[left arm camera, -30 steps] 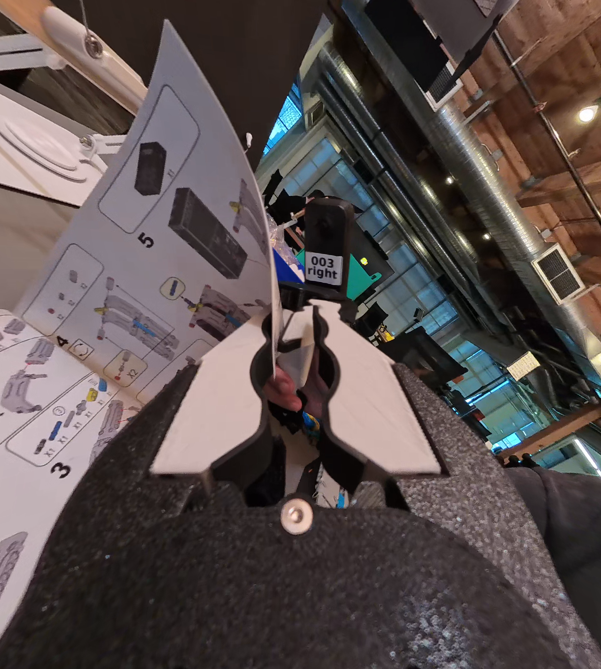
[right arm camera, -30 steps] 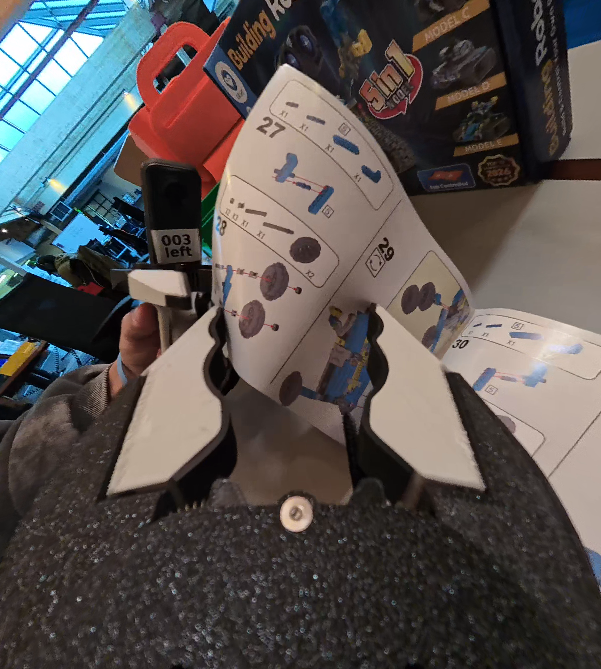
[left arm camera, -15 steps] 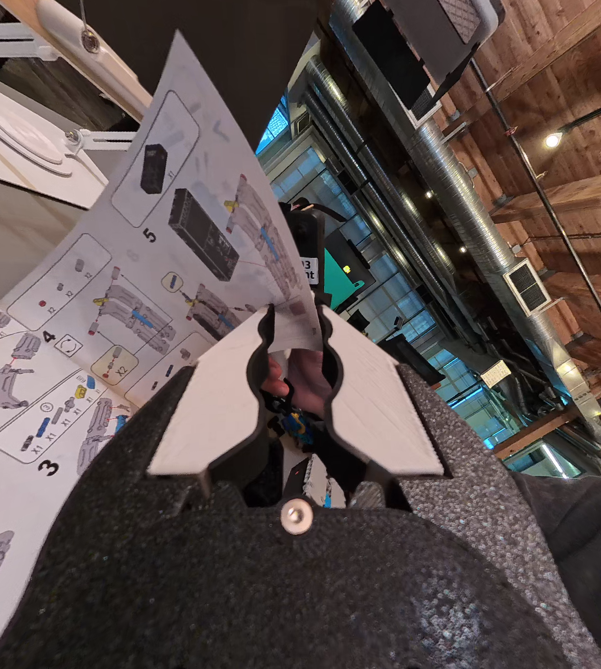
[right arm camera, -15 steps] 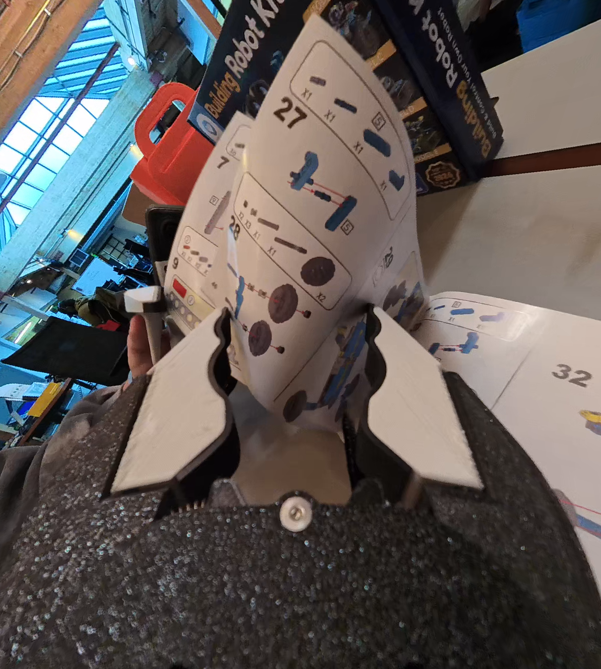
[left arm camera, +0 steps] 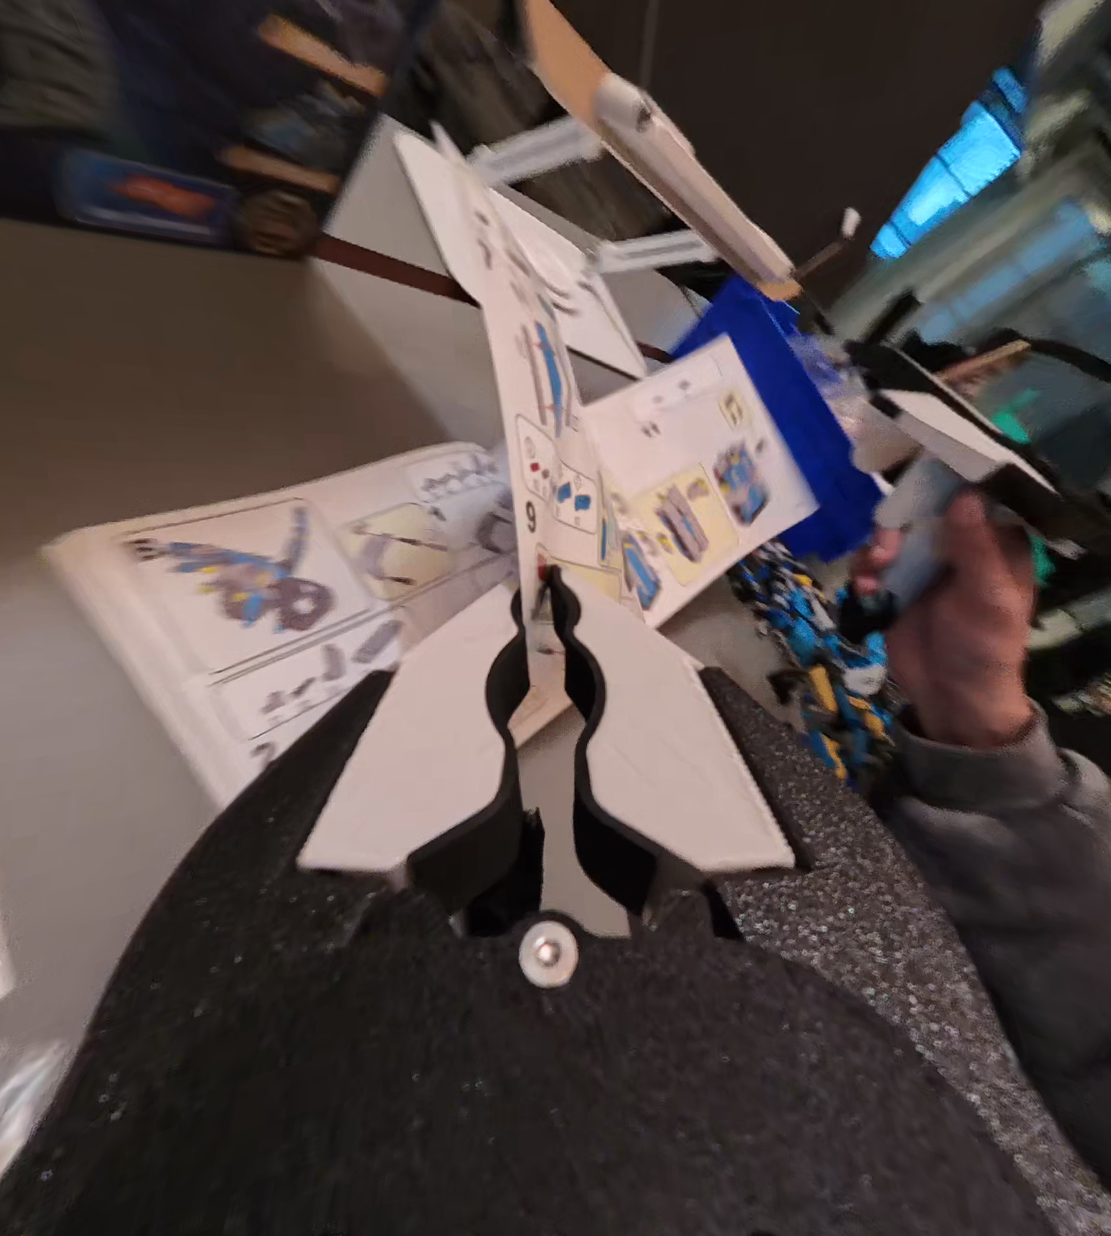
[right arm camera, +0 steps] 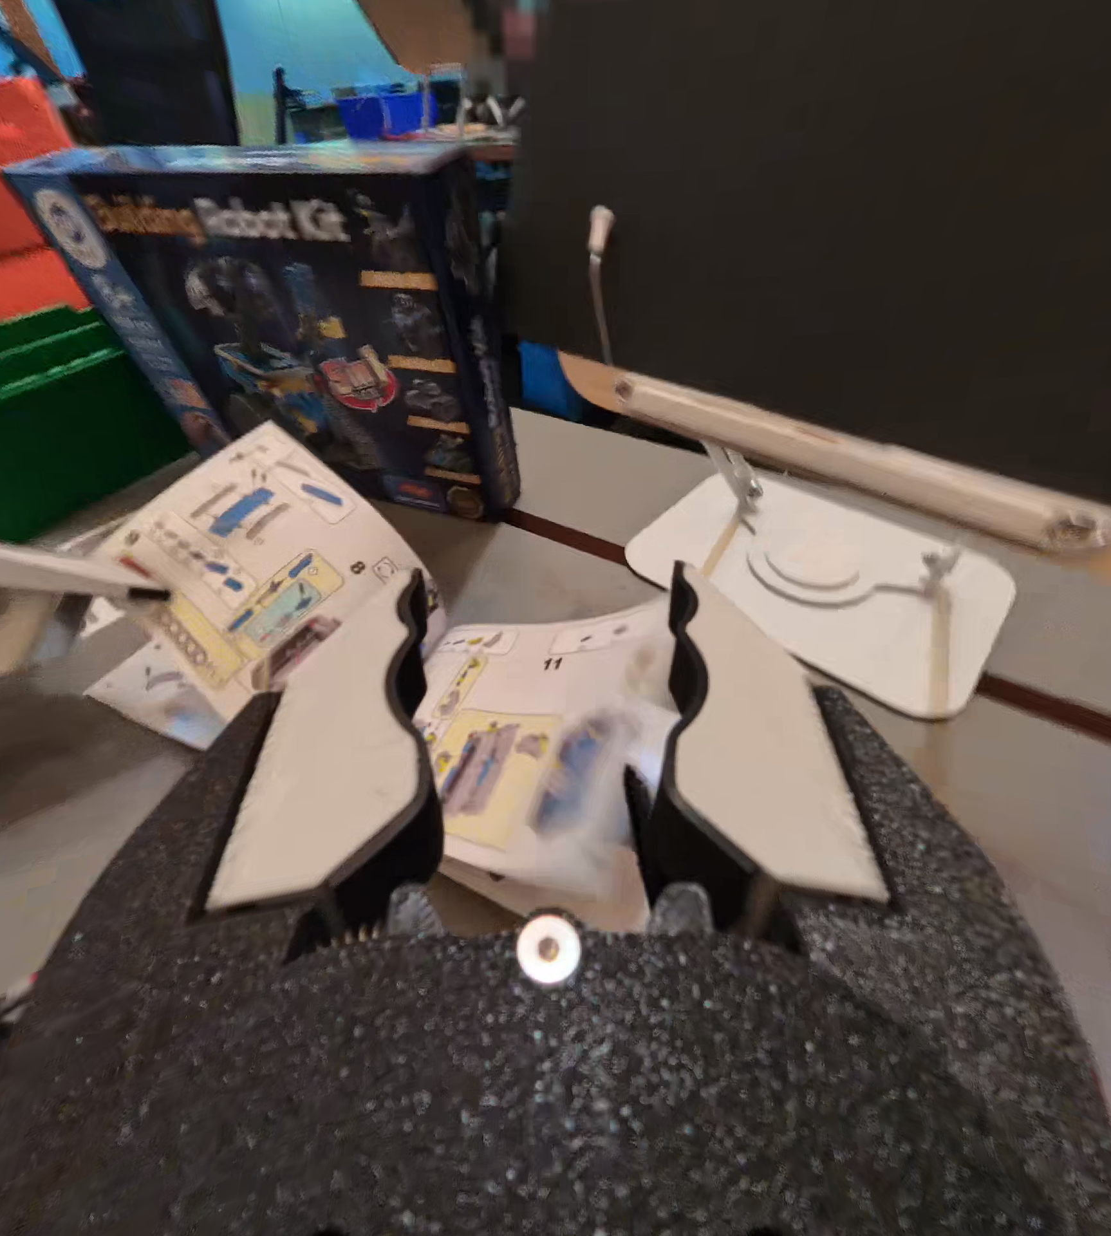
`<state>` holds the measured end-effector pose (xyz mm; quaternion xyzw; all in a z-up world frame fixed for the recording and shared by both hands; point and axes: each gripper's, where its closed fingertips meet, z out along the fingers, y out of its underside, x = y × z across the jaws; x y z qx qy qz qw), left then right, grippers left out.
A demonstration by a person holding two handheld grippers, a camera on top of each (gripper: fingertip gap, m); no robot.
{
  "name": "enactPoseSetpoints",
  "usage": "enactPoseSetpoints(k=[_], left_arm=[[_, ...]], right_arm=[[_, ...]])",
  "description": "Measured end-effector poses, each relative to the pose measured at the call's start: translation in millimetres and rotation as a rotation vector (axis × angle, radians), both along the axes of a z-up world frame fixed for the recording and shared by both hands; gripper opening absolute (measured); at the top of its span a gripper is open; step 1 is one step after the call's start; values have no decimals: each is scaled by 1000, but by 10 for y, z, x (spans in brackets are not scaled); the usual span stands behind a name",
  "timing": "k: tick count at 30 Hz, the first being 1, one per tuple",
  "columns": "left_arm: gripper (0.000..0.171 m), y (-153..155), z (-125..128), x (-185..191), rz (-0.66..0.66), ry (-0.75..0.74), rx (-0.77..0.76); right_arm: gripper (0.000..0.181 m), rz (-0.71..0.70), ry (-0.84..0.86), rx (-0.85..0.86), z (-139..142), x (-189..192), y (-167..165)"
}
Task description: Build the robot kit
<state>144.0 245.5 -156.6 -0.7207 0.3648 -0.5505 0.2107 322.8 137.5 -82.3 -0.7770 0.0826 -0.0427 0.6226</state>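
The left gripper [left arm camera: 543,602] pinches a raised booklet page [left arm camera: 539,428] rising toward 12 o'clock, seemingly by its edge, while the right gripper [right arm camera: 543,595] gapes wide and empty over the open booklet [right arm camera: 513,729].

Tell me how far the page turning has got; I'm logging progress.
Done: the booklet lies open on the table. In hand: the left gripper is shut on one lifted page. Left: that page is not yet laid flat; the right gripper hovers open above the booklet, empty.

White booklet [right arm camera: 526,729] with blue-and-yellow diagrams, dark blue box [right arm camera: 312,334], white stand base [right arm camera: 827,602]
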Motion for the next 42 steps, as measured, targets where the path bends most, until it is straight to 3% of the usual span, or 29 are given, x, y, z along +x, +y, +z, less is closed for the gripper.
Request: enactPoseSetpoints(k=[3, 6, 9, 14, 18, 22, 25, 29, 33, 37, 40, 42], left_arm=[[9, 197, -24, -171, 89, 23, 52], [9, 323, -90, -273, 123, 38, 45], [0, 330, -102, -341, 123, 43, 28], [0, 443, -159, -444, 165, 138, 152], [1, 386, -25, -353, 119, 146, 322], [0, 193, -244, -246, -5, 287, 489], [0, 204, -509, -268, -16, 432, 516], [0, 351, -729, -423, 23, 597, 578], [0, 368, -744, -444, 40, 613, 569], [0, 391, -747, -466, 55, 623, 573], [0, 409, -744, -480, 71, 635, 578], [0, 475, -709, -509, 103, 664, 658]], right_arm=[[73, 189, -14, -39, -110, -459, 276], [83, 430, 20, -260, -576, -939, 601], [86, 505, -68, -553, -1089, -979, 757], [85, 635, -24, -615, -1437, -1208, 805], [86, 622, -112, -631, -1456, -1195, 808], [90, 601, -105, -629, -1457, -1266, 939], [89, 611, -163, -626, -1464, -1334, 973], [89, 615, -177, -570, -1253, -1306, 938], [73, 580, -142, -552, -1171, -1163, 915], [75, 550, -70, -661, -1503, -1157, 867], [76, 530, -106, -685, -1509, -1159, 866], [76, 515, -103, -694, -1515, -1160, 866]])
